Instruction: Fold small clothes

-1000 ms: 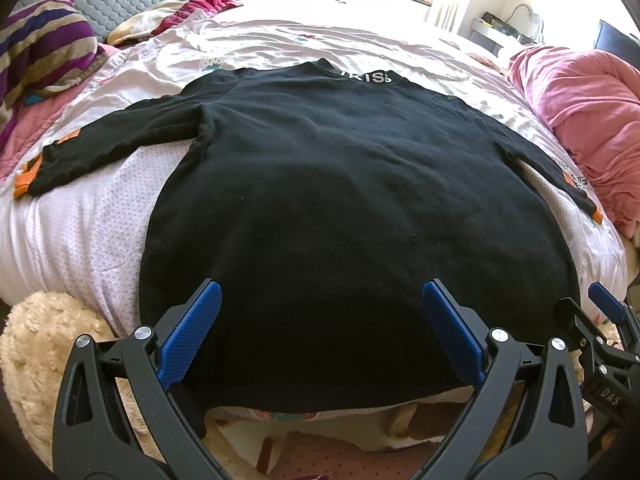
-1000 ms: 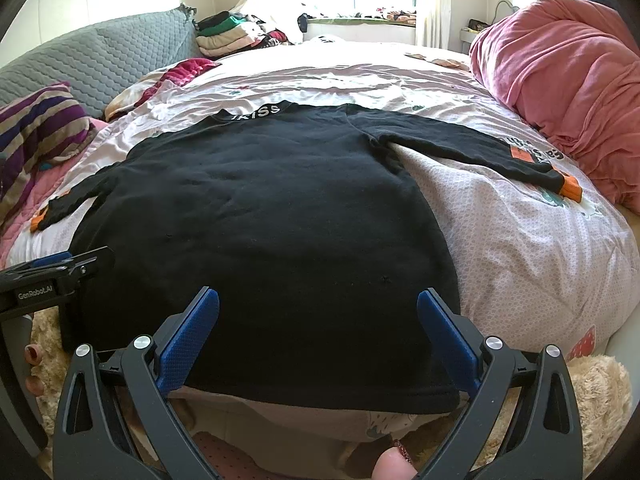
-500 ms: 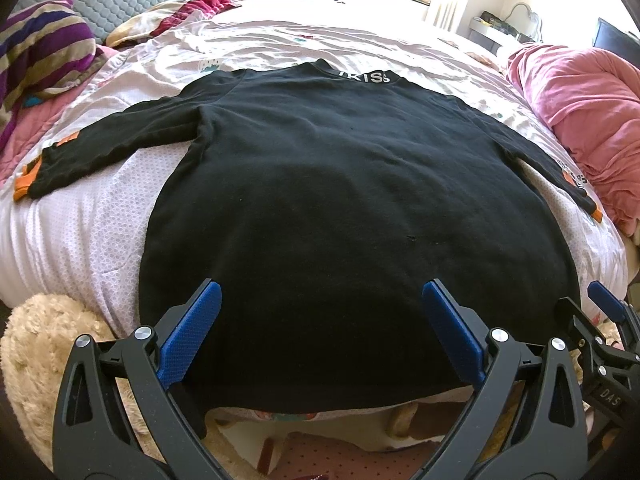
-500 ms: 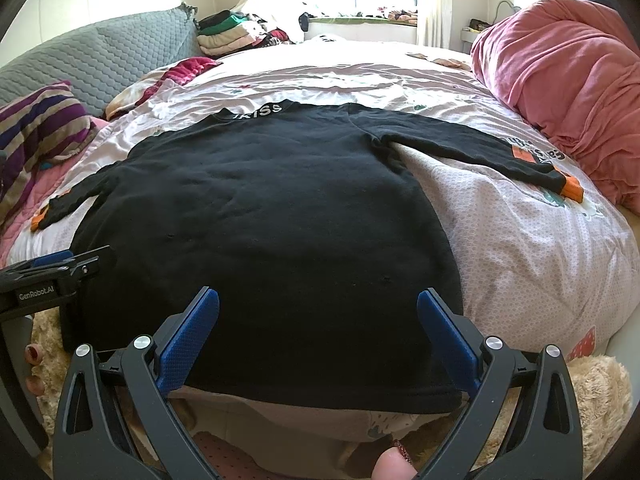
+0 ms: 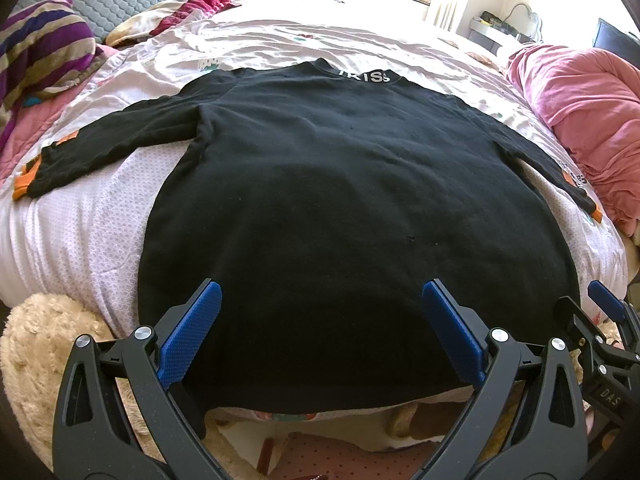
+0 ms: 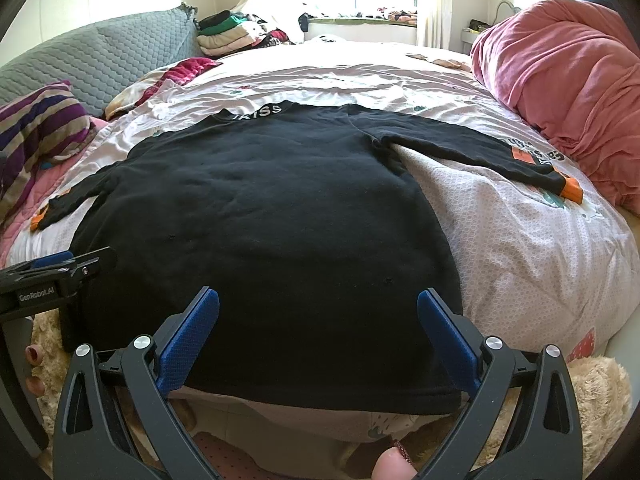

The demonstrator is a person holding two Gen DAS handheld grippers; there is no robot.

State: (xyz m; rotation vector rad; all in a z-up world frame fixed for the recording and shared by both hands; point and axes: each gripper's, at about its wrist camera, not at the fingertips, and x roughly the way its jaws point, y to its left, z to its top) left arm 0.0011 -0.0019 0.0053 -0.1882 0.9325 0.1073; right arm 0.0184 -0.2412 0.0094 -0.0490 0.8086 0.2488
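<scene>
A black long-sleeved sweater (image 5: 340,184) (image 6: 260,208) lies flat on the bed, collar with white letters at the far end, hem hanging over the near edge. Both sleeves spread sideways and end in orange cuffs (image 5: 22,180) (image 6: 570,188). My left gripper (image 5: 320,304) hovers open above the hem, nothing between its blue pads. My right gripper (image 6: 318,308) is likewise open above the hem, a bit to the right. In the left wrist view the right gripper (image 5: 600,328) shows at the right edge; in the right wrist view the left gripper (image 6: 52,276) shows at the left edge.
The bed has a white and pink patterned quilt (image 6: 520,248). A pink duvet (image 6: 560,72) is heaped at the right, a striped pillow (image 5: 36,56) at the left, folded clothes (image 6: 228,32) at the far end. A cream fluffy rug (image 5: 36,344) lies below the bed's near edge.
</scene>
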